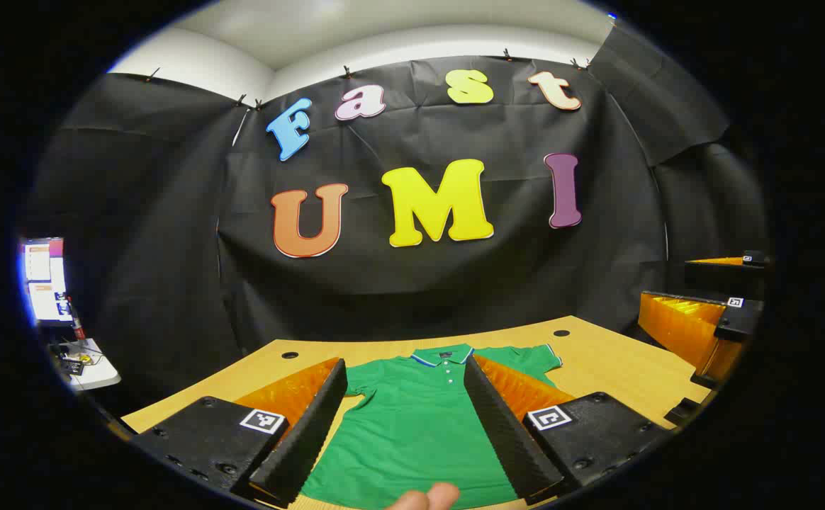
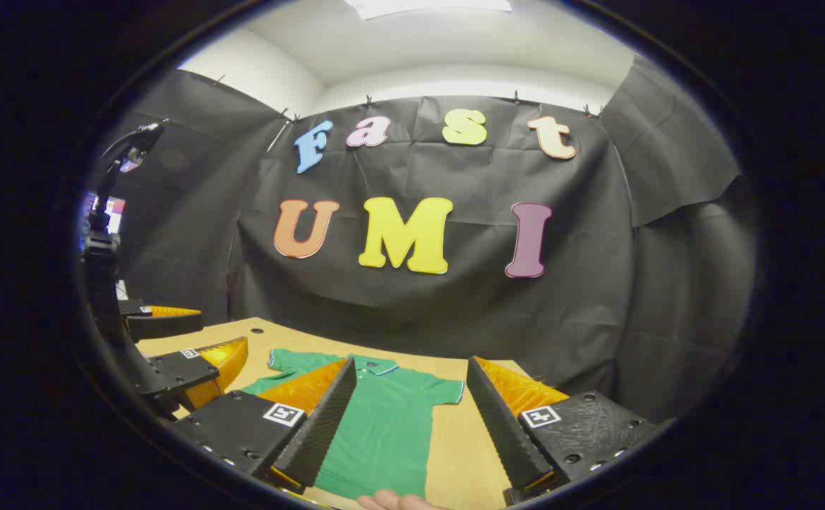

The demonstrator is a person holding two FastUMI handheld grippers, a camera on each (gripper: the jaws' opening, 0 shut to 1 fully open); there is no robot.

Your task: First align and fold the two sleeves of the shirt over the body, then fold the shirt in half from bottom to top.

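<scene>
A green polo shirt [image 1: 412, 418] lies flat on the wooden table [image 1: 618, 368], collar toward the far wall and both short sleeves spread out. My left gripper [image 1: 405, 439] hovers over the shirt's body, open, with nothing between its fingers. In the right gripper view the shirt [image 2: 384, 418] lies to the lower left, and my right gripper [image 2: 412, 432] stands open above the shirt's right edge and the bare table [image 2: 455, 453]. The right gripper [image 1: 703, 333] shows at the far right of the left gripper view. The left gripper [image 2: 186, 368] shows at the left of the right gripper view.
A fingertip [image 1: 427, 499] pokes in at the bottom edge, and so does a hand [image 2: 398, 501]. A lit monitor [image 1: 44, 280] and a small white side table [image 1: 90, 368] stand beyond the table's left end. Black cloth walls the back. A dark stand [image 2: 100, 248] rises at the left.
</scene>
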